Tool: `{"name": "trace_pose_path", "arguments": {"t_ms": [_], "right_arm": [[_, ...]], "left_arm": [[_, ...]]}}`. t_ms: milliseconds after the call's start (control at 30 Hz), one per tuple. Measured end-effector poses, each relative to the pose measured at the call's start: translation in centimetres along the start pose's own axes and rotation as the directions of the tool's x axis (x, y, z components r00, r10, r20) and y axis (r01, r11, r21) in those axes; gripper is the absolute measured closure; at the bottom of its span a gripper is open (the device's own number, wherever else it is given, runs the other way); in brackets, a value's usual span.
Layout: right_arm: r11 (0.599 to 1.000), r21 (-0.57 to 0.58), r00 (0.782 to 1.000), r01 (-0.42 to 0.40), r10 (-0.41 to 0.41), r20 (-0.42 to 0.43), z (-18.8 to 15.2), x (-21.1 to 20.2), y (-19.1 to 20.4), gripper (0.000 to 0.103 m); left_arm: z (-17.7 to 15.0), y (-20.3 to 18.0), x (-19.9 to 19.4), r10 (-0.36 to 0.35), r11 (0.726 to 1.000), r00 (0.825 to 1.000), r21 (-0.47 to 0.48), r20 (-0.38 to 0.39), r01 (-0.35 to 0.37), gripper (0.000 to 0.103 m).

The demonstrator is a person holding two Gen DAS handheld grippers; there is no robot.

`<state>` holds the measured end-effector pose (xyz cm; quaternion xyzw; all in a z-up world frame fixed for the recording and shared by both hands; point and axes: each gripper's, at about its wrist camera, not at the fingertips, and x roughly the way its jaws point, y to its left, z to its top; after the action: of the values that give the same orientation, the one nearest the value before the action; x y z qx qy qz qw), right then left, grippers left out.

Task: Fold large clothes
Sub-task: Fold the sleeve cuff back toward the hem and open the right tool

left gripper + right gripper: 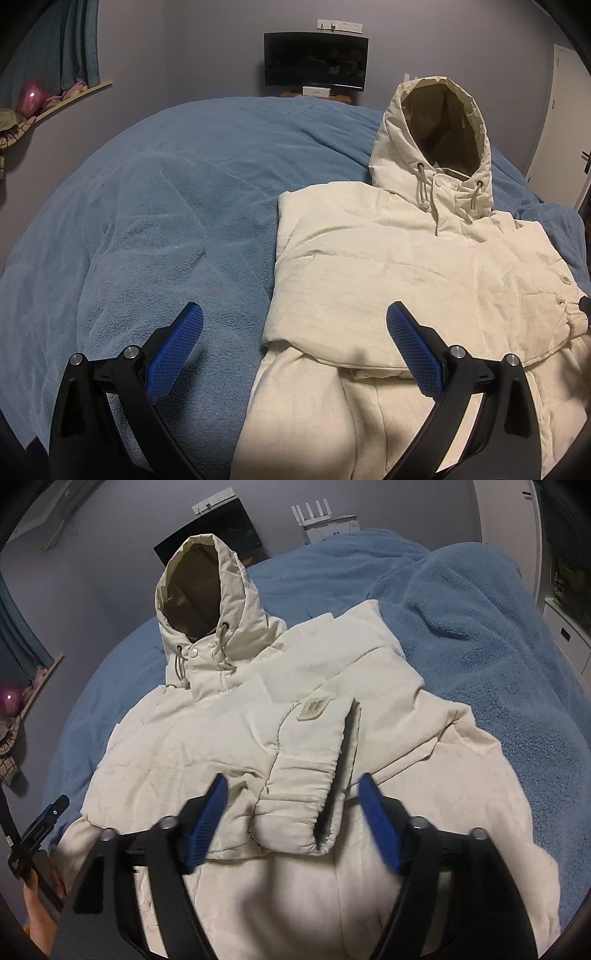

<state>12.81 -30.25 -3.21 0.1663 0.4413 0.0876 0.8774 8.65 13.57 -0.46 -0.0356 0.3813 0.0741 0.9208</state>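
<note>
I had the cream hooded jacket (229, 738) lying front up on the blue blanket (147, 221), hood (199, 602) toward the far wall, hem toward me. Both sleeves were folded in across the chest. The sleeve on the right (310, 775) ran diagonally, its elastic cuff (295, 834) ending near the middle of the body.

The right gripper (291, 819) hovered just above that cuff. Its jaws stood wide apart, one blue pad on each side of the cuff and neither pressing on it; it held nothing. The left gripper (295, 350) hung over the left edge of the jacket, jaws equally wide and empty, one pad above the blanket and the other above the fabric.

Risks I judged from this state:

1. The padded sleeve looked springy. Released, it could slide back off the chest and open the fold.
2. The cuff lay directly between the right pads. Any descent or closure there would catch it and drag the sleeve out of place.
3. For the next fold, the hem probably had to come up toward the hood. A grip taking only the top layer would lift the front panel and leave the back behind, giving a skewed fold.
4. The hood stood puffed up. Left unflattened, it could make the bundle lopsided.
5. The soft blanket could bunch under the jacket when fabric was pulled.
</note>
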Motion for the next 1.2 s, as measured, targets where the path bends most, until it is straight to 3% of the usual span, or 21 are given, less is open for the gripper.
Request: {"name": "trace_pose_path", "arguments": {"t_ms": [233, 267, 333, 433, 600, 700, 800, 833, 867, 1033, 1167, 1200], "right_arm": [[0.996, -0.081, 0.997, 0.044, -0.049, -0.059, -0.5, 1.7, 1.3, 0.027], [0.995, -0.094, 0.997, 0.046, -0.052, -0.063, -0.6, 1.9, 1.4, 0.033], [0.988, -0.124, 0.995, 0.087, -0.093, -0.043, -0.9, 1.7, 1.9, 0.073], [0.982, -0.157, 0.994, 0.108, -0.106, 0.022, -0.9, 0.6, 2.3, 0.084], [0.975, -0.195, 0.990, 0.107, -0.088, 0.106, -0.8, -1.6, 3.2, 0.088], [0.967, -0.207, 0.980, 0.147, -0.114, 0.164, -0.7, -3.1, 3.1, 0.090], [0.962, -0.192, 0.970, 0.192, -0.156, 0.189, -0.6, -4.0, 2.2, 0.102], [0.957, -0.182, 0.961, 0.227, -0.190, 0.201, -0.5, -4.2, 1.6, 0.102], [0.955, -0.175, 0.959, 0.239, -0.203, 0.199, -0.4, -4.2, 1.0, 0.102], [0.988, -0.082, 0.988, 0.133, -0.126, 0.087, -0.1, -2.7, -1.8, 0.101], [0.987, -0.128, 0.994, 0.093, -0.084, 0.074, -0.3, -2.4, -0.2, 0.100], [0.985, -0.151, 0.995, 0.088, -0.079, 0.067, -0.4, -2.2, 0.5, 0.095]], "left_arm": [[-0.1, -0.1, 0.1, -0.001, 1.000, 1.000, 0.006, -0.005, 0.001, 0.007], [-0.1, -0.1, 0.1, -0.001, 1.000, 1.000, 0.007, -0.006, 0.001, 0.007], [-0.1, -0.2, 0.2, -0.001, 1.000, 1.000, 0.006, -0.006, 0.001, 0.007], [-0.1, -0.2, 0.2, -0.002, 1.000, 1.000, 0.006, -0.005, 0.002, 0.007], [-0.1, -0.1, 0.2, -0.002, 1.000, 1.000, 0.006, -0.006, 0.002, 0.007], [-0.1, -0.2, 0.2, -0.003, 1.000, 1.000, 0.007, -0.005, 0.003, 0.007], [-0.1, -0.2, 0.2, -0.003, 1.000, 1.000, 0.007, -0.006, 0.003, 0.007], [-0.1, -0.2, 0.2, -0.003, 1.000, 1.000, 0.008, -0.006, 0.003, 0.007], [-0.1, -0.2, 0.2, -0.003, 1.000, 1.000, 0.009, -0.007, 0.003, 0.007], [-0.1, -0.5, 0.1, 0.001, 1.000, 1.000, 0.019, -0.007, -0.001, 0.007], [-0.2, -0.7, 0.1, -0.012, 0.999, 1.000, 0.034, -0.006, 0.012, 0.007], [-0.2, -0.8, 0.1, -0.018, 0.999, 1.000, 0.040, -0.005, 0.018, 0.007]]}}
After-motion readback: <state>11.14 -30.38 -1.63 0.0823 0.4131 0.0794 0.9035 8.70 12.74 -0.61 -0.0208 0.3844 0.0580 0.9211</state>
